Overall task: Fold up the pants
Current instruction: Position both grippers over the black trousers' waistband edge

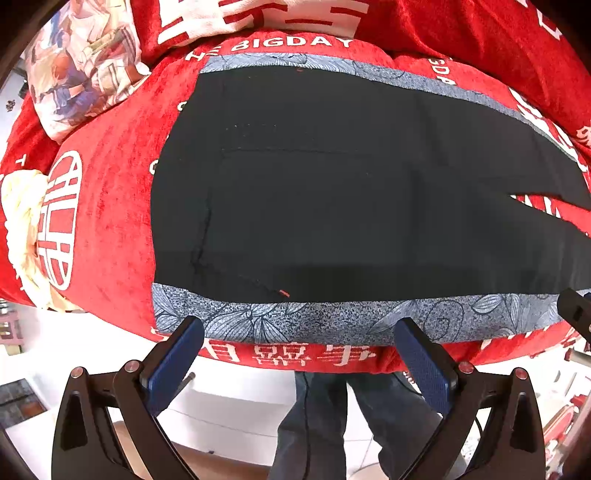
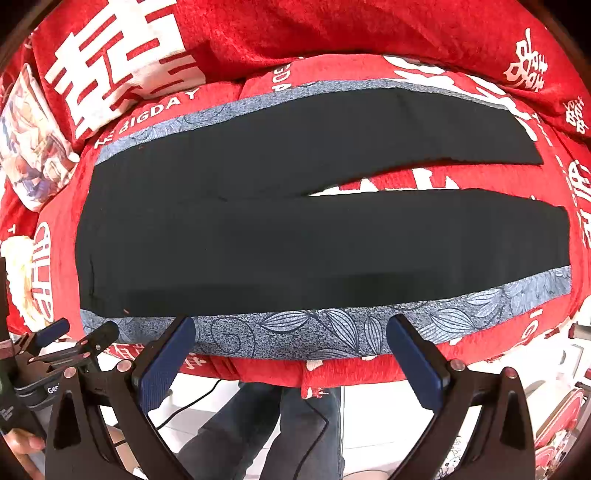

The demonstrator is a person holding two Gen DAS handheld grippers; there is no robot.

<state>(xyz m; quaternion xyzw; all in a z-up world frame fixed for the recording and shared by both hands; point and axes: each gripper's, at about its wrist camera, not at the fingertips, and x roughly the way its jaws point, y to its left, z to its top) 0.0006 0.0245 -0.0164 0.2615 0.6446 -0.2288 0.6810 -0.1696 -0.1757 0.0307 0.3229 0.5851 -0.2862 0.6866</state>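
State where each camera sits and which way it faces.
Left wrist: on the left hand-held gripper, open, facing the waist end of the black pants; the person's legs show below.
Right wrist: on the right hand-held gripper, open, facing both pant legs; the left hand-held gripper shows at left.
Shared: pants, red cover.

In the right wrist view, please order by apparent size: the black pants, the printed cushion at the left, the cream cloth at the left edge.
1. black pants, by far the largest.
2. printed cushion.
3. cream cloth, though partly cut off at the edge, so unsure against the cushion.
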